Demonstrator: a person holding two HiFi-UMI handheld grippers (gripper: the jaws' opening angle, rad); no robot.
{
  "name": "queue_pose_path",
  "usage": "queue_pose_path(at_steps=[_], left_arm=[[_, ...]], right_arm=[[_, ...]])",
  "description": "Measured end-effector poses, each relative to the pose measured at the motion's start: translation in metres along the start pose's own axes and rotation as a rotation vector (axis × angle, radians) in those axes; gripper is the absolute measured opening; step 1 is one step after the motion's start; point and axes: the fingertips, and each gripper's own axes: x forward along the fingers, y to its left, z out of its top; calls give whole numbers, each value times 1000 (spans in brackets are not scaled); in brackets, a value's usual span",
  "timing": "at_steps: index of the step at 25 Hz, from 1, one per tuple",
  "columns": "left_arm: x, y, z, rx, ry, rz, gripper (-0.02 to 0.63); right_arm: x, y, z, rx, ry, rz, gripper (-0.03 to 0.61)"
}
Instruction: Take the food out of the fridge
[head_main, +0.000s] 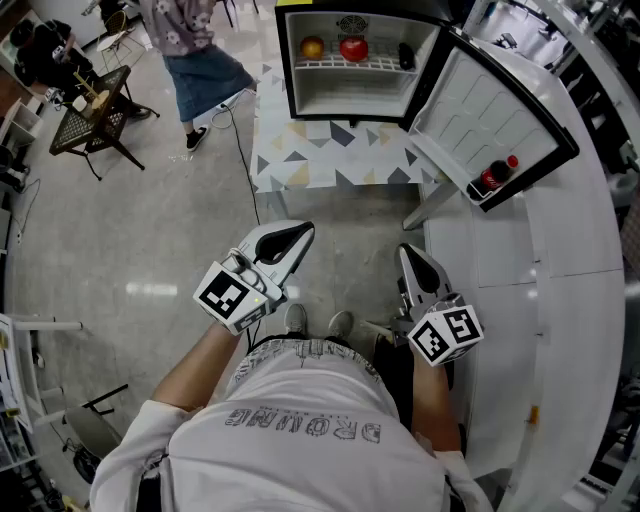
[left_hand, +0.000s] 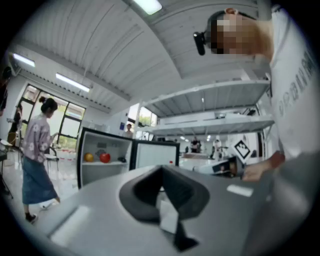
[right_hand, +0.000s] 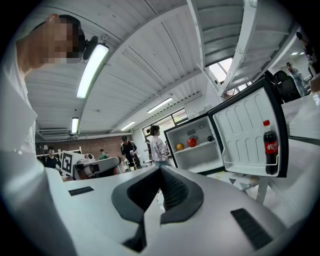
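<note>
The fridge (head_main: 284, 62) stands open on a low table (head_main: 322, 162) with a patterned top, well ahead of both grippers. On its upper shelf (head_main: 350, 67) three items sit in a row: an orange (head_main: 312, 46) at the left, a red fruit (head_main: 353, 47) just beside it, possibly a tomato or an apple, and a small dark item (head_main: 406, 56) at the right, too small to name. The space under the shelf holds nothing that shows. The door (head_main: 495, 105) is swung wide to the right, and a cola bottle (head_main: 493, 176) with a red cap stands in its lower rack.

The left gripper (head_main: 303, 232) is held level in front of the person's waist, pointing toward the fridge. Its jaws are clenched together with nothing between them. The right gripper (head_main: 406, 251) is held alongside it, apart from it, tipped very slightly down and pointing the same way. Its jaws are also pressed together and hold nothing. Neither gripper is near the food.

Off to the left, a person (head_main: 196, 48) in a long skirt stands on the grey floor, beside a dark chair (head_main: 92, 122)
</note>
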Motion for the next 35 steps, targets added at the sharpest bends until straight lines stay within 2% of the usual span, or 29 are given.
queue_pose_path(at_steps=[14, 35], left_arm=[[9, -9, -2, 5, 7, 18, 6], [42, -10, -15, -3, 11, 72, 6]], right_arm=[[-5, -12, 8, 39, -42, 19, -8], [0, -54, 4, 36, 0, 54, -8]])
